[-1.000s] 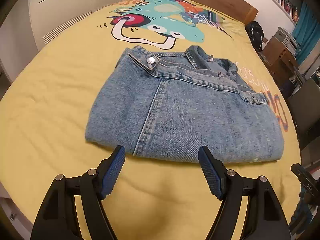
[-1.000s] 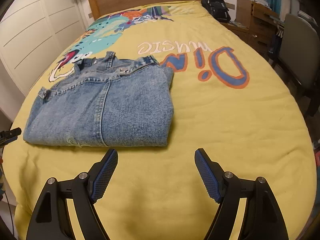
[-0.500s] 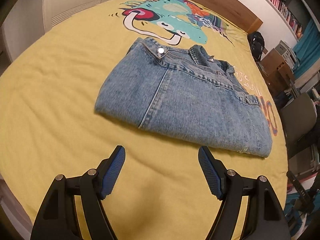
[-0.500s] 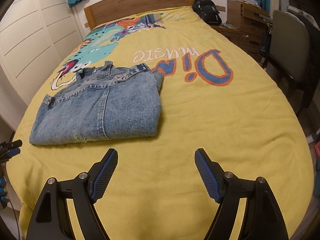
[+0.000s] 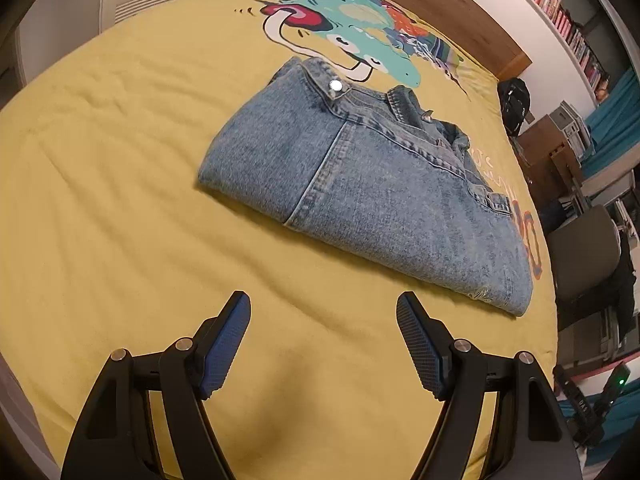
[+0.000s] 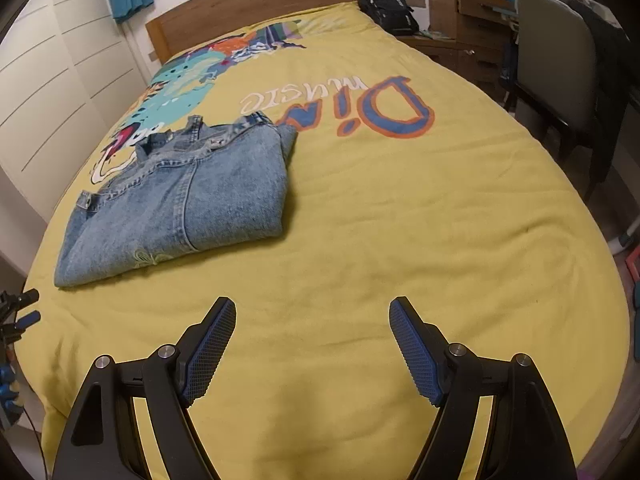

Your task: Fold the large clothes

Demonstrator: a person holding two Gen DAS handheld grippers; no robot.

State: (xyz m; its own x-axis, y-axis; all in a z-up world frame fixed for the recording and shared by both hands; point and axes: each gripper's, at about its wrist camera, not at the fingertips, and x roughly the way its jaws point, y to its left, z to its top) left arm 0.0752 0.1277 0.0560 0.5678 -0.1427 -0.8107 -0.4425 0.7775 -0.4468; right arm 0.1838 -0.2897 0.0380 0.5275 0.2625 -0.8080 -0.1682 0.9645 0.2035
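Wardrobe doors (image 6: 48, 92): white panelled fronts at 9 to 10 o'clock in the right wrist view, beside the bed.
Denim jacket (image 6: 180, 204): folded into a flat rectangle, lying on the yellow bedspread (image 6: 400, 220) at about 10 o'clock of the right wrist view; in the left wrist view the jacket (image 5: 380, 188) sits at 1 o'clock, collar and a metal snap button (image 5: 335, 85) on its far side, folded edge nearest the camera.
Bedspread print: a teal cartoon dinosaur (image 5: 360, 28) just beyond the jacket's collar, partly under it; orange-and-blue lettering (image 6: 384, 112) at 12 o'clock in the right wrist view, just beside the jacket's right edge.
Left gripper (image 5: 323, 306): jaws spread wide, nothing between the blue pads, hanging over bare bedspread near the jacket's folded edge, apart from it.
Right gripper (image 6: 312, 308): jaws spread wide and empty, over bare bedspread, the jacket up and to its left, apart from it.
Headboard (image 6: 256, 4): wooden, at 12 o'clock.
Backpack (image 6: 388, 6): black, at 1 o'clock by the bed's far corner.
Desk (image 6: 464, 28): wooden, at 1 to 2 o'clock.
Chair (image 6: 560, 76): grey-backed, at 2 o'clock beside the bed.
Containers: a wall shelf (image 5: 560, 12) holds a row of books, at 1 o'clock in the left wrist view.
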